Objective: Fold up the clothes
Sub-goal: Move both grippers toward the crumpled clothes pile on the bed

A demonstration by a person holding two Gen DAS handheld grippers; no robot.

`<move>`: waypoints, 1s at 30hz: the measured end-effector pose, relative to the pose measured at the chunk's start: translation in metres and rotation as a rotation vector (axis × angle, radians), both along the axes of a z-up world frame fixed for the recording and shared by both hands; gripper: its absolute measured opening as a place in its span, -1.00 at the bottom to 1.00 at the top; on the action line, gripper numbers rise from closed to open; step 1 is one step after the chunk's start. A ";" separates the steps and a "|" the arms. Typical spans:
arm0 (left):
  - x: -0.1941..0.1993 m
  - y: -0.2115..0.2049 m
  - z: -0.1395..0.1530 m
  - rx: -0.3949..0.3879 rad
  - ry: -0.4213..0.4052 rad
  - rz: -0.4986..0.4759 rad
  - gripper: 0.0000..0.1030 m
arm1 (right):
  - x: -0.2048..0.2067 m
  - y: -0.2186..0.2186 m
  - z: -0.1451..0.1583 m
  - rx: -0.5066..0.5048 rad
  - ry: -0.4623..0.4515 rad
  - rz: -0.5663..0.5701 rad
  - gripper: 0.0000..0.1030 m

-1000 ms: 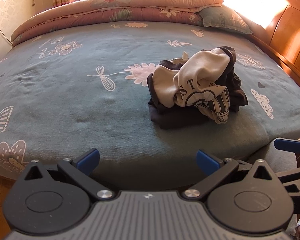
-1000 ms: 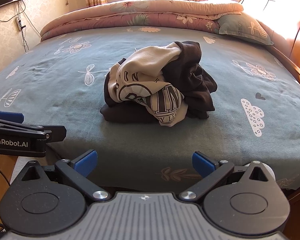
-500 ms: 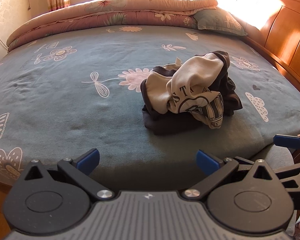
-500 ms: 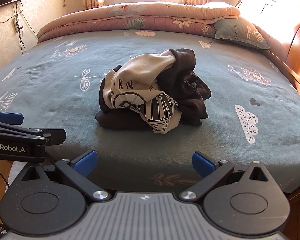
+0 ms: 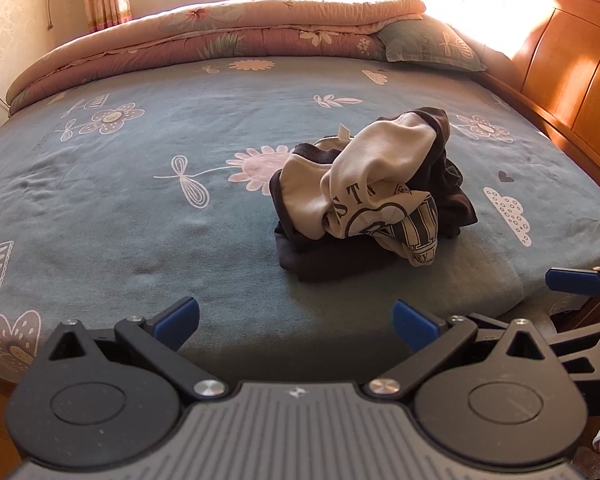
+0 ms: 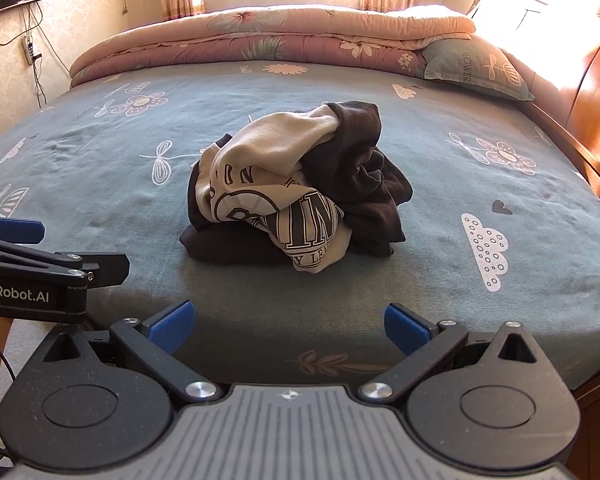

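- On the bed (image 5: 132, 200), near its front edge, lies a bunched heap of clothes: a cream sweatshirt (image 6: 268, 168) with dark printed lettering crumpled over a dark garment (image 6: 364, 168), and beneath them a flat dark piece (image 6: 228, 244) that looks folded.
- Both sets of fingers are spread wide and hold nothing; the left gripper (image 5: 296, 320) and right gripper (image 6: 286, 322) sit short of the heap, off the bed's edge.
- Risk: the sweatshirt and the dark garment are tangled, so a pinch on one layer could drag the other along, or upset the flat piece below.
- Risk: a deep grab could catch the teal bedsheet (image 6: 480, 184) with the cloth.
- Sleeves and hems are hidden in the bundle, so picking good corners is uncertain.
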State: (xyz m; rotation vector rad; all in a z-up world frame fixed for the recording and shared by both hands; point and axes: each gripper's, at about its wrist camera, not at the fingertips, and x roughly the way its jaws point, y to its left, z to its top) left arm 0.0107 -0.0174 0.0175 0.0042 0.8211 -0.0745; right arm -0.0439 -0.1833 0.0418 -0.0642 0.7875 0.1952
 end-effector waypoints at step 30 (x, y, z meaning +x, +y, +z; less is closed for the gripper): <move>0.066 0.022 -0.021 -0.050 0.075 0.018 0.99 | 0.074 0.000 -0.022 -0.014 0.099 0.008 1.00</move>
